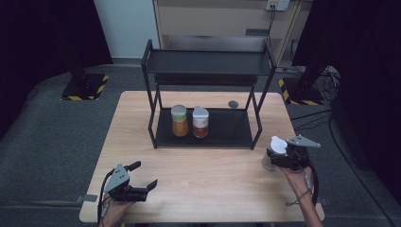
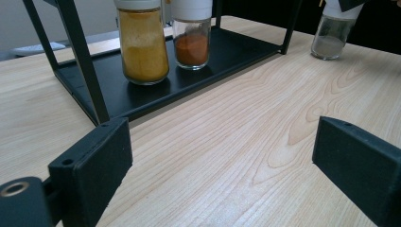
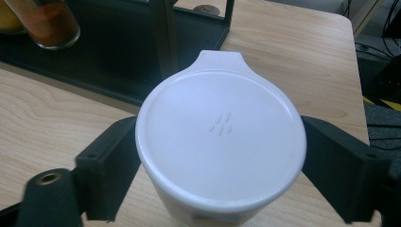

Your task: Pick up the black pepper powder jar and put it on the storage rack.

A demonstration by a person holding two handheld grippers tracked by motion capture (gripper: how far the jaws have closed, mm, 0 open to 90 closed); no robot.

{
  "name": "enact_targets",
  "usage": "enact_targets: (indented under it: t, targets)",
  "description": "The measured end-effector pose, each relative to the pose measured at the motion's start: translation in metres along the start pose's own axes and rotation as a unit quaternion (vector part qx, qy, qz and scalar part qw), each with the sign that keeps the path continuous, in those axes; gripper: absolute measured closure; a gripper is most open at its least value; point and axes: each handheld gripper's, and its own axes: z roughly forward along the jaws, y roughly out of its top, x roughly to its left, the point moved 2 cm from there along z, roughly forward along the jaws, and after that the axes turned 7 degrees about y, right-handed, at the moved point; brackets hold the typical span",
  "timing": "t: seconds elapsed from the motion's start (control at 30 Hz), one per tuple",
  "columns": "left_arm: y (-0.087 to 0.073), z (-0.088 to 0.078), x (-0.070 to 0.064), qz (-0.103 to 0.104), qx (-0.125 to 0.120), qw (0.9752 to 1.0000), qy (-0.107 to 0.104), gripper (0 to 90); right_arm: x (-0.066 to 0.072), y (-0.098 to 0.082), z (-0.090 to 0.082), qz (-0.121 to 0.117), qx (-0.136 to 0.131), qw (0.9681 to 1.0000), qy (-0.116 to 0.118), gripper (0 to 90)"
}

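At right table edge: white-lidded jar (image 1: 273, 152) stands on the table (image 1: 208, 184), just off the rack's right front leg, well apart from the other jars.
Jar axis: upright, long axis vertical, lid (image 3: 220, 138) on top; lid tab points toward the rack in the right gripper view.
Jar contents: pale powder low in the clear glass, seen in the left gripper view (image 2: 331, 35).
Right gripper (image 1: 279, 156): one jaw on each side of the jar's lid, left jaw against it; can't tell if the right jaw touches.
Rack (image 1: 208, 127): black, two shelves; lower shelf holds two upright jars side by side.
Yellow-powder jar (image 2: 142, 42): mostly full.
Red-powder jar (image 2: 191, 38): about half full.
Left gripper (image 1: 146, 189): near front left table corner, jaws spread wide, nothing between them.
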Motion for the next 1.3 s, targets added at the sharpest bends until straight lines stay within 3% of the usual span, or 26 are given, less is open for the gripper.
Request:
enact_targets:
  t: [0.13,0.6,0.9,1.3]
  targets:
    - [0.0,0.0,0.0,0.0,0.0,1.0,0.0,5.2,0.0,-0.004,-0.001,0.002,-0.011,0.9999,0.005,30.8]
    - [0.0,0.0,0.0,-0.001,0.0,1.0,0.0,5.2,-0.002,-0.005,-0.004,0.001,-0.017,0.9998,0.007,31.5]
    - [0.0,0.0,0.0,-0.001,0.001,1.0,0.0,5.2,-0.003,0.006,-0.027,-0.013,-0.025,0.9993,0.024,31.5]
    - [0.0,0.0,0.0,-0.001,0.001,1.0,0.0,5.2,0.009,0.034,-0.057,-0.052,-0.02,0.9964,0.063,31.4]
